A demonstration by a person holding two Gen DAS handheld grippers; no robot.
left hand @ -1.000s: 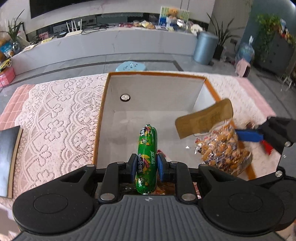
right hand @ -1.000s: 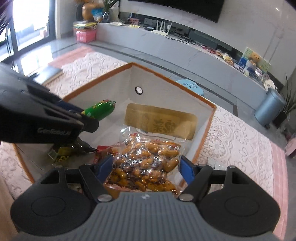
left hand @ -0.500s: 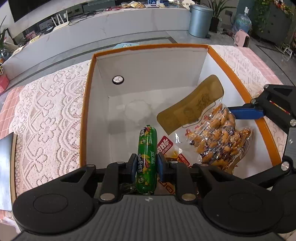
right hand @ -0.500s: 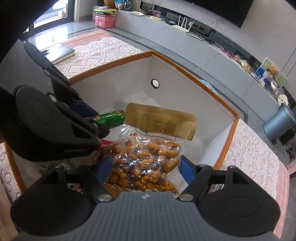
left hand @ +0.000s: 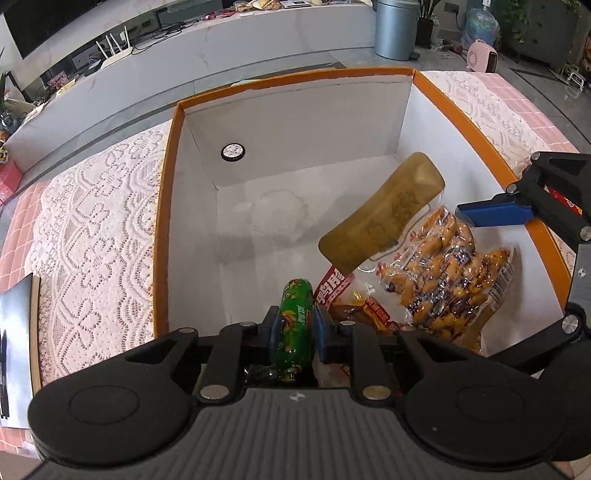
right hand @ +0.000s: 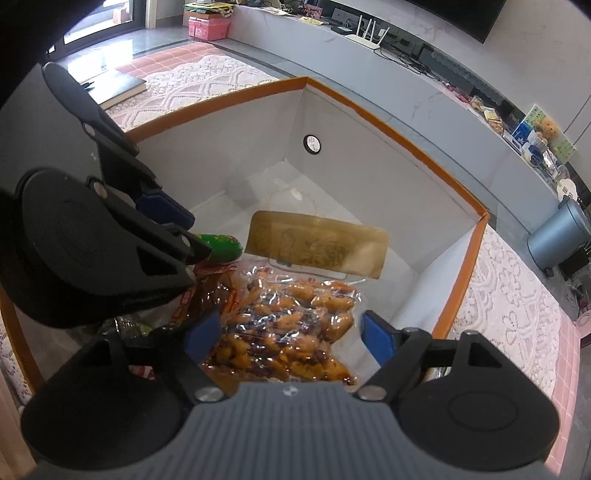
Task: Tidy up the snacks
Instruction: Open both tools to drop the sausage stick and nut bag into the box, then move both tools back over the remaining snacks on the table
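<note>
An orange-rimmed white box stands on the lace tablecloth. My left gripper is shut on a green sausage stick and holds it low inside the box, above a red snack packet. The sausage also shows in the right wrist view. My right gripper has its jaws wide apart around a clear bag of orange-brown snacks with a tan header, which sits in the box. Whether the pads touch the bag is unclear.
A dark book lies on the tablecloth left of the box. A small round metal eyelet is in the box's far wall. A grey bin and a long white counter stand beyond the table.
Both grippers have moved down and forward into the box with their snacks. The right gripper's jaws are wider apart around the snack bag than before.
</note>
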